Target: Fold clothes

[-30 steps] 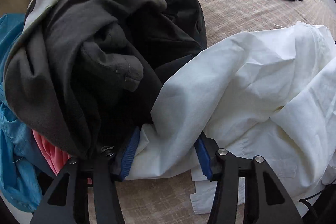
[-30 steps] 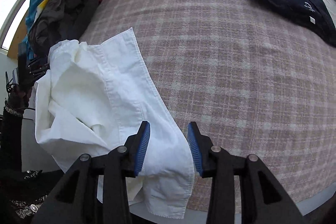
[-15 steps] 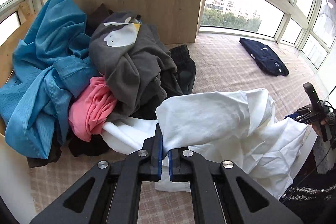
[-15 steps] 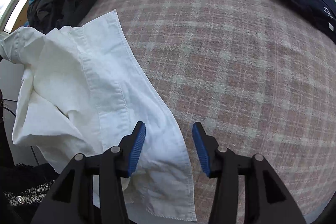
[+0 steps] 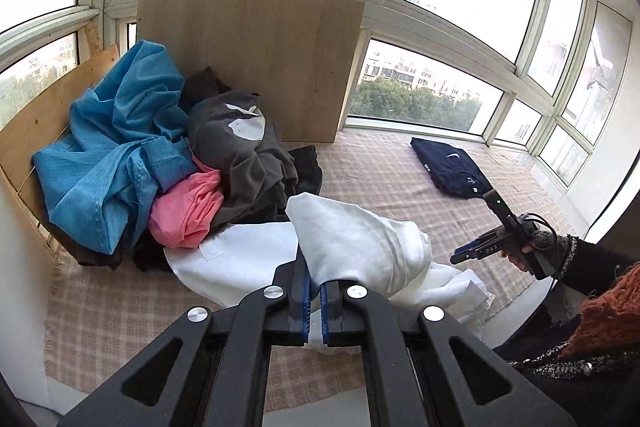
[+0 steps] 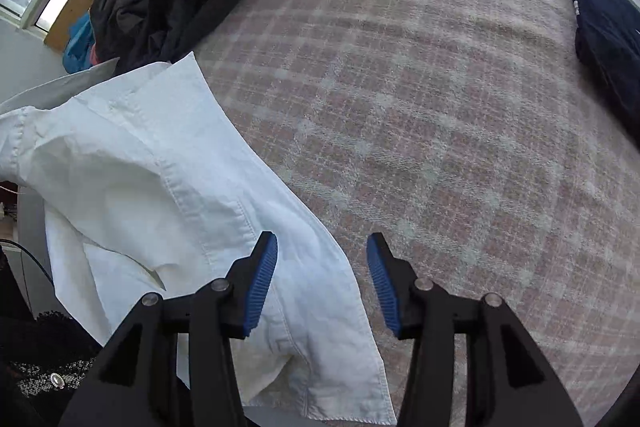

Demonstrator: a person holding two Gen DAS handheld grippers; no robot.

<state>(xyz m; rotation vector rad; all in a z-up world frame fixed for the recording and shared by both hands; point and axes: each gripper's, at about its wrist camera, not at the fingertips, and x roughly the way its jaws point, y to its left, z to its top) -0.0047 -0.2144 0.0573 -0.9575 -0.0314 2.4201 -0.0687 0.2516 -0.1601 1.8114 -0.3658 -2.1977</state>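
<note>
A crumpled white shirt [image 5: 360, 243] lies at the near edge of the checked table cover [image 5: 380, 171]. My left gripper [image 5: 314, 285] is shut on a fold of it and holds that part lifted. In the right wrist view the white shirt [image 6: 160, 187] spreads at the left, its hem hanging over the table edge. My right gripper [image 6: 322, 263] is open and empty, hovering just above the shirt's right edge; it also shows in the left wrist view [image 5: 472, 254] at the right.
A heap of clothes, blue [image 5: 116, 147], grey [image 5: 244, 143] and pink [image 5: 188, 207], sits at the back left against wooden boards [image 5: 256, 59]. A folded navy garment [image 5: 452, 167] lies at the far right, also in the right wrist view [image 6: 608, 35]. Windows surround the table.
My left gripper closed on the white shirt, then pulled back and up away from the clothes heap. My right gripper stayed open and shifted slightly over the shirt's edge.
</note>
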